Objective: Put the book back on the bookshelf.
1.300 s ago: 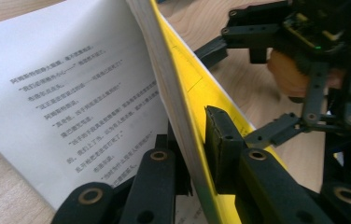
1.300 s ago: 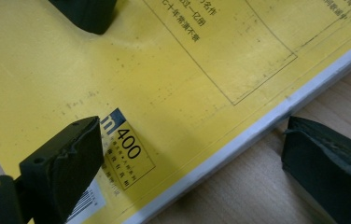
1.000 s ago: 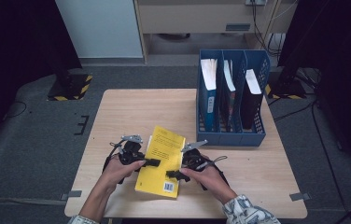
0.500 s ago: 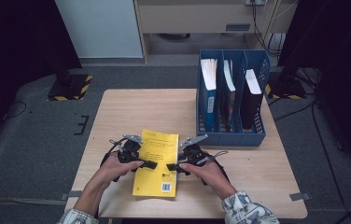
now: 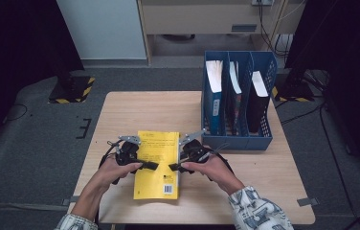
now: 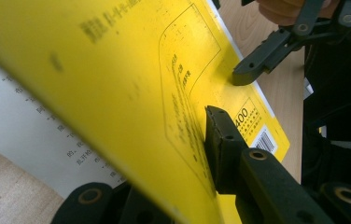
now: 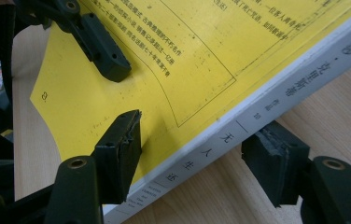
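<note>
A yellow book (image 5: 158, 163) lies flat near the front middle of the wooden table (image 5: 135, 110). My left gripper (image 5: 152, 166) comes in from the book's left edge. In the left gripper view its jaws pinch the lifted yellow cover (image 6: 131, 93), with a white printed page (image 6: 33, 126) showing beneath. My right gripper (image 5: 172, 167) reaches in from the book's right side and stands open. One fingertip (image 7: 120, 140) rests on the cover, and the other (image 7: 274, 161) sits on the table beside the grey spine (image 7: 257, 107).
A blue file rack (image 5: 238, 140) stands at the table's back right, holding three upright folders or books. Bare tabletop lies behind and to the left of the book. Dark floor and cables surround the table.
The book has turned from a tilt to square with the table's front edge and slid slightly left. Both hands stayed on either side of it.
</note>
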Motion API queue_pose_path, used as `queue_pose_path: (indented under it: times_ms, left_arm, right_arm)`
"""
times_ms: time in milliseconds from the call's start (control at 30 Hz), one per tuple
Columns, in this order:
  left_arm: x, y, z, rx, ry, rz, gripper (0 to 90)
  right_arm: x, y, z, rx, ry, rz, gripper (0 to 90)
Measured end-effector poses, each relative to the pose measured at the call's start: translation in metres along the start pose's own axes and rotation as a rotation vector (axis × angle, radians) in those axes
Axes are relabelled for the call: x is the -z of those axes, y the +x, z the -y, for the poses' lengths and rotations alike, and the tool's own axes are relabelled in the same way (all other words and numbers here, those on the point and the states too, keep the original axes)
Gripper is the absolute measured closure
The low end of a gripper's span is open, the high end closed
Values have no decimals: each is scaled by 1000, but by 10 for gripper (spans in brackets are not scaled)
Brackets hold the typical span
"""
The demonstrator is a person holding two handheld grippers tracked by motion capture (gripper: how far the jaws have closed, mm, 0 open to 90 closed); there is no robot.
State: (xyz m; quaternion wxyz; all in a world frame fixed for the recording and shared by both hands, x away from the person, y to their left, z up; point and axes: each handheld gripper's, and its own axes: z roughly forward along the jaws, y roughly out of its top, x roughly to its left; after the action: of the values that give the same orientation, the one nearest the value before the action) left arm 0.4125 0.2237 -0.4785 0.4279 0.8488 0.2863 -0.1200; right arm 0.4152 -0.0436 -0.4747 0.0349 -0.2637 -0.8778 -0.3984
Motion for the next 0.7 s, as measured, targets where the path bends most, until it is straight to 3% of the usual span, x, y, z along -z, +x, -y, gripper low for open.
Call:
queue_pose_path:
  times_ms: [167,300,367,533,700]
  left_arm:
    - [2,-1,-1,-12,-21,23,813]
    - [-2,-5,-6,-34,-10,26,821]
    - [-1,-3,-7,-12,-10,28,819]
    - [-3,-4,-9,-34,22,-9,782]
    - [1,-4,-12,-24,-18,-31,745]
  right_arm:
    - [-6,-5,-3,-9,13,-17,335]
    - [-16,-9,-7,-45,7,-73,309]
    - [-15,-9,-9,-50,-14,-68,365]
    - [-8,-7,-15,-24,-31,-55,523]
    - [-1,-6,-22,-21,-31,-40,585]
